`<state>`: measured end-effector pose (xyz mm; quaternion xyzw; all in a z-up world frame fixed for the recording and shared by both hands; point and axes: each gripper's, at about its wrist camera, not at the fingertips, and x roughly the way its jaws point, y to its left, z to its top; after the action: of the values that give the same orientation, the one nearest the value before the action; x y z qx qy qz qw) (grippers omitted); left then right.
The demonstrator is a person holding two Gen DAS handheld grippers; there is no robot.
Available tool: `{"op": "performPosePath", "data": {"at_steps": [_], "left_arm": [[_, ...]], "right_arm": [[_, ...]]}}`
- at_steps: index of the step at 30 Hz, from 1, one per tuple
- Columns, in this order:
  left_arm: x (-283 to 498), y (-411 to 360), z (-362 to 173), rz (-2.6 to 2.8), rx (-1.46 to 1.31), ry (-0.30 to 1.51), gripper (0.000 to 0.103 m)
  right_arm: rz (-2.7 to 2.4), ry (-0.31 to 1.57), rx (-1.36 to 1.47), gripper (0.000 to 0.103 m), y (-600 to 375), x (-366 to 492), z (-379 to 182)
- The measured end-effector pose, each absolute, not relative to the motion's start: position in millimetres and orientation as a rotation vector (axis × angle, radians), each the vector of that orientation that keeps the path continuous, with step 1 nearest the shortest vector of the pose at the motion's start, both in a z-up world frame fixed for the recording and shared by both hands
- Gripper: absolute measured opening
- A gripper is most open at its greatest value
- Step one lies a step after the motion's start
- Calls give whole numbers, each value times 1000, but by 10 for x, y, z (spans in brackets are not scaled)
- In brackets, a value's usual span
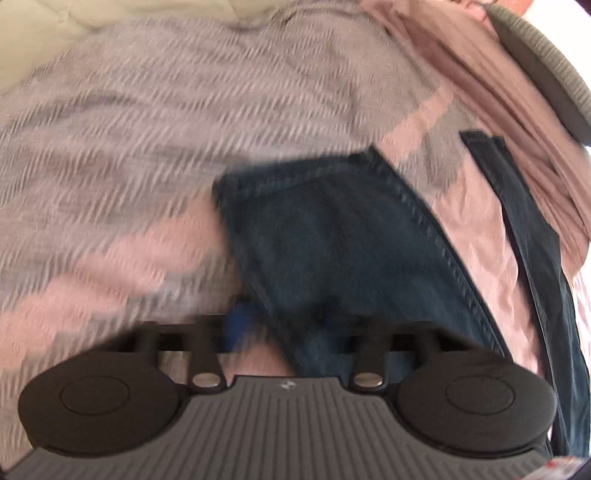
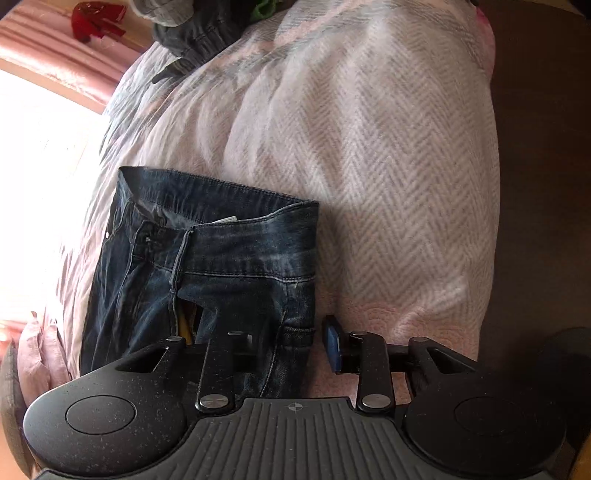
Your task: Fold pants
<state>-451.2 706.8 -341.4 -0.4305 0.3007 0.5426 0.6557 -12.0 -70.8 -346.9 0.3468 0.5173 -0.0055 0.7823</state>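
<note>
Lying on herringbone bedspread [image 2: 388,155], jeans [image 2: 207,258], pink curtain [image 2: 48,44] nr window.

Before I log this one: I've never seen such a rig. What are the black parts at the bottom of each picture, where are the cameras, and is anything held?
There is no robot here. A person holds a two-finger gripper in each hand, and a wide-angle camera on each looks out along its fingers. The black discs and ribbed plate are the gripper's own body. One picture comes from the left gripper, the other from the right gripper. Dark blue jeans lie on a bed cover with a pink and grey zigzag pattern, and more clothes are heaped at its far end. The left picture is blurred, but that gripper seems closed on a fold of the denim. The right one stands open near the waistband, its blue pad beside the denim and not touching it.
</note>
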Motion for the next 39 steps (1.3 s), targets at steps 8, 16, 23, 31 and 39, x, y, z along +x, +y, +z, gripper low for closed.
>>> {"op": "performPosePath", "data": {"at_steps": [8, 16, 23, 31, 39], "left_arm": [[-4685, 6758, -2879, 1152, -654, 733, 3], [-4751, 6680, -3078, 1306, -722, 928, 25], [-4084, 7107, -2793, 1199, -724, 770, 29], [-2262, 8320, -3209, 998, -799, 628, 30], [-1772, 8969, -3698, 1105, -962, 525, 21]], "right_arm": [[88, 1108, 616, 3, -740, -237, -2941], [-24, 1273, 401, 48, -502, -119, -3139], [-182, 1148, 470, 49, -633, 137, -2821], [-133, 1072, 488, 49, -213, 751, -2803], [-118, 1091, 441, 49, 177, 1014, -2948]]}}
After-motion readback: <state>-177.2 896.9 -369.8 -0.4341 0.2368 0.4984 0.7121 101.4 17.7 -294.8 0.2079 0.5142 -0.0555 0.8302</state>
